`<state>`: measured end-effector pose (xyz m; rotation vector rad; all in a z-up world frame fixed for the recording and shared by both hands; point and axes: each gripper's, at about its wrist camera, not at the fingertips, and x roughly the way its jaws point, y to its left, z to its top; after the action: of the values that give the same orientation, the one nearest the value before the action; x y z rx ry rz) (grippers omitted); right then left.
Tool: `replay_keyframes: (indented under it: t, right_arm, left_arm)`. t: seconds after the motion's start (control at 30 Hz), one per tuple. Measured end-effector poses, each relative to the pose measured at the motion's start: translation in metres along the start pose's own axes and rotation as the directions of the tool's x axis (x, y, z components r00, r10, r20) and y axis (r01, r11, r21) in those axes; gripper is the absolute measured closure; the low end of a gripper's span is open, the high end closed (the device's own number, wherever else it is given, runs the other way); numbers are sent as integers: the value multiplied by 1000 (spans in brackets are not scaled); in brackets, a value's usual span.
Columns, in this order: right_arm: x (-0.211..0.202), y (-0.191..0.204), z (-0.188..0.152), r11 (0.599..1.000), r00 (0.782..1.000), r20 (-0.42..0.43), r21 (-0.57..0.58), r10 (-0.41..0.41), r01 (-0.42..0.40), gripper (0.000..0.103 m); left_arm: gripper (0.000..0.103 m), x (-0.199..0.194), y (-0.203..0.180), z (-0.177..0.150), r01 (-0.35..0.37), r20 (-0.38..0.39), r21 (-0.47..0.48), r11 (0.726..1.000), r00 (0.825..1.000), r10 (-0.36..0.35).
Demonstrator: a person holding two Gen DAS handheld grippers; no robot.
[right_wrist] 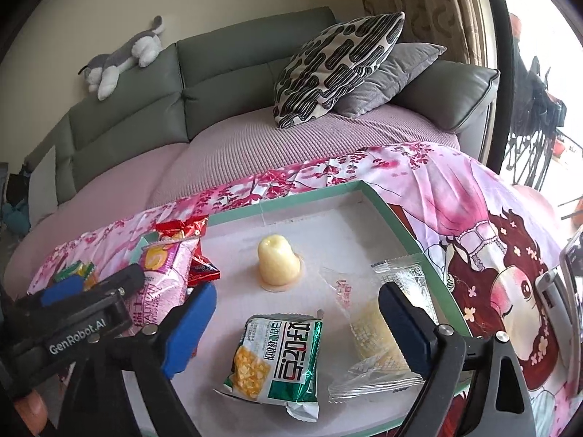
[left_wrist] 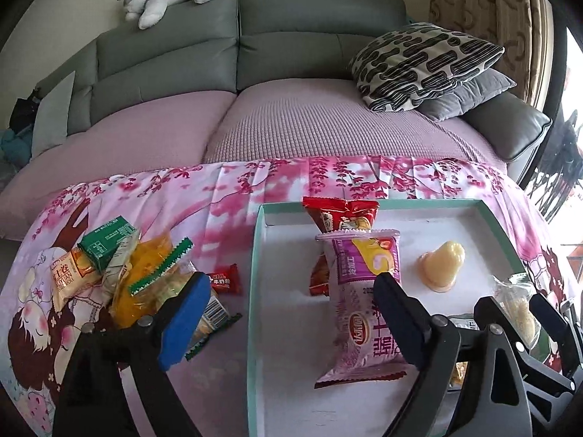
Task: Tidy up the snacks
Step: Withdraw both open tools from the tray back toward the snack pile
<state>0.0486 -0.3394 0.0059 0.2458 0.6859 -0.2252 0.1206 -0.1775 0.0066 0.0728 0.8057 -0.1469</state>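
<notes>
sofa (left_wrist: 291,36) grey-green | cushions (left_wrist: 426,65) right | curtain (left_wrist: 484,7) patterned | wall (right_wrist: 182,0) cream

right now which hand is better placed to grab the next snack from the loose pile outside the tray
Left. Its open tool sits beside the pile left of the tray; the right tool is over the tray's far side.

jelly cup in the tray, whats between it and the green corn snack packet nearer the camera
Nothing: in the right wrist view, only bare white tray floor separates the jelly cup from the green packet.
</notes>
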Motion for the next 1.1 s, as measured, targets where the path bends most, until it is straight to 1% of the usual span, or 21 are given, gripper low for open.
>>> replay_keyframes:
  t: [0.07, 0.1, 0.17, 0.2, 0.23, 0.43, 0.8, 1.1]
  right_arm:
    - [1, 2, 0, 1000, 1000, -1, -11, -8, 8, 10]
    - [1, 2, -1, 1000, 1000, -1, -14, -10, 10, 10]
    - [1, 2, -1, 1000, 1000, -2, -14, -11, 11, 9]
    - [2, 1, -1, 1000, 1000, -3, -13, -14, 14, 6]
    - [1, 0, -1, 1000, 1000, 3, -12, -18, 18, 0]
    - [2, 1, -1, 1000, 1000, 4, -14, -21, 21, 0]
    - [2, 1, -1, 1000, 1000, 1, -15, -22, 22, 0]
    - [-7, 1, 3, 999, 1000, 22, 32, 8, -8, 0]
  left_arm:
    - [10, 0, 0, 0, -12, 7, 3, 1000, 1000, 12]
    - [6, 0, 0, 0, -24, 13, 4, 1000, 1000, 24]
    - [3, 0, 2, 0, -46, 20, 1, 999, 999, 46]
    - [1, 0, 4, 0, -59, 21, -5, 998, 998, 60]
    - [0, 1, 6, 0, -64, 18, -14, 998, 998, 64]
    - [0, 4, 14, 0, -86, 17, -34, 996, 996, 86]
    - [0, 3, 12, 1, -75, 14, -26, 997, 997, 76]
    - [0, -10, 19, 4, -78, 27, -11, 997, 997, 78]
